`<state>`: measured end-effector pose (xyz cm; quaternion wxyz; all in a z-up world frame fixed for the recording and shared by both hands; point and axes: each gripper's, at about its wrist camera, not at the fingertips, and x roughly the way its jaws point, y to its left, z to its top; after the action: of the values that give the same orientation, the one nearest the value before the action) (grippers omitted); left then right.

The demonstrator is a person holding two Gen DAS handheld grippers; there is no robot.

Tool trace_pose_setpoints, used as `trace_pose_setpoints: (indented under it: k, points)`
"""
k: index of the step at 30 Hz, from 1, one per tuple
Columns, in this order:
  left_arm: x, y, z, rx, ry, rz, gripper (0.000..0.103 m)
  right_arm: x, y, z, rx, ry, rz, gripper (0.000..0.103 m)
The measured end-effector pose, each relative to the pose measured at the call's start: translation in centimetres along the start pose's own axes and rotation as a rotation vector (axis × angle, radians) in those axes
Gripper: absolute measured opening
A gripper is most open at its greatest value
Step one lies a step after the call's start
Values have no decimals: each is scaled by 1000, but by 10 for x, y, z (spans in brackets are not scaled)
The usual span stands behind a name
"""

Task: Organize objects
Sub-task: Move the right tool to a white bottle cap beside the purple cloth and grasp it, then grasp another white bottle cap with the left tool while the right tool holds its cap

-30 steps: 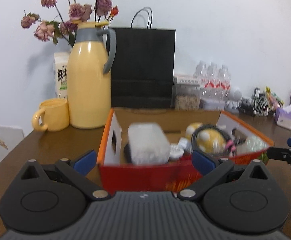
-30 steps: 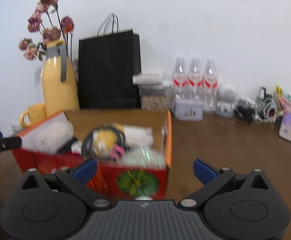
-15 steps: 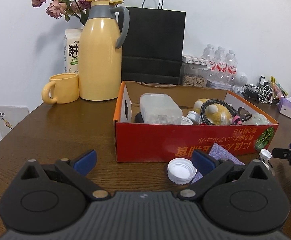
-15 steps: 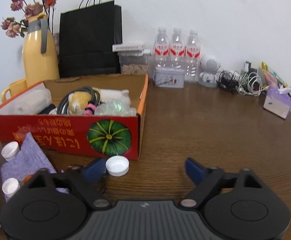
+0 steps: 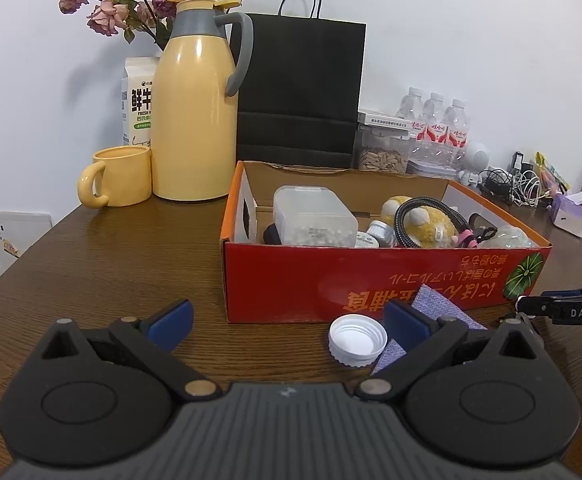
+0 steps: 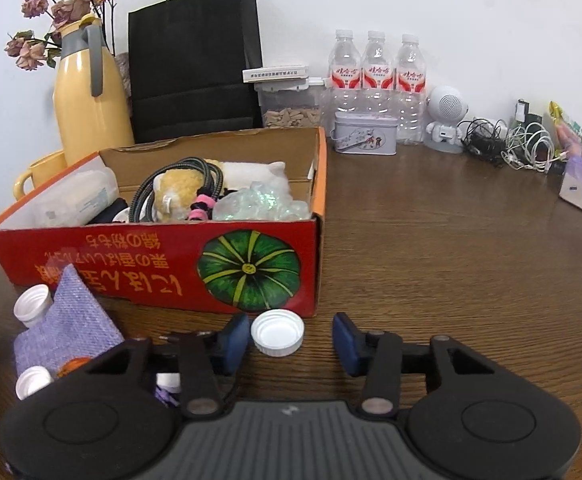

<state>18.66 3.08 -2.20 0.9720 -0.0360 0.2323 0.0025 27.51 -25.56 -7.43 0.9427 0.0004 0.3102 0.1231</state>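
The right gripper [image 6: 291, 340] sits low over the table [image 6: 431, 248], its jaws closing around a white cap [image 6: 277, 332] that lies open side up between the blue pads; the left pad is just beside the cap and the right pad is still apart from it, so nothing is gripped yet. The left gripper [image 5: 287, 320] hovers with its jaws wide apart and empty, and another white cap [image 5: 357, 340] lies just inside its right pad.

The red box [image 6: 171, 268] already holds a clear tub, a plush toy, a coiled cable and crinkled plastic, so the sorting looks partly done. Left outside, in front of the box, are the caps, a purple cloth [image 6: 69, 332] and two small white-capped bottles [image 6: 33, 306].

Something orange by the cloth is mostly hidden behind the right gripper's body and cannot be identified. The box's lower contents are screened by its front wall.
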Motion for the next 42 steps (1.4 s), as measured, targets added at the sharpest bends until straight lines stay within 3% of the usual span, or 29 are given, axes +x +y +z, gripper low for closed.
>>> trace_pose_setpoints:
  k: [7,14,24,42]
  points:
    - [0,-1,0,2,1,2,103,1,2,1,-2,6,10,28]
    - [1,0,-1,3,5,6,103,0,5,0,-15,-2,-5,27]
    - [4,1,-2,2,15,16,103,-44,19,-14,-52,-211,-42,27]
    - [15,-16,-5,79,34,45,103,-62,65,-24,-135,-229,77,27]
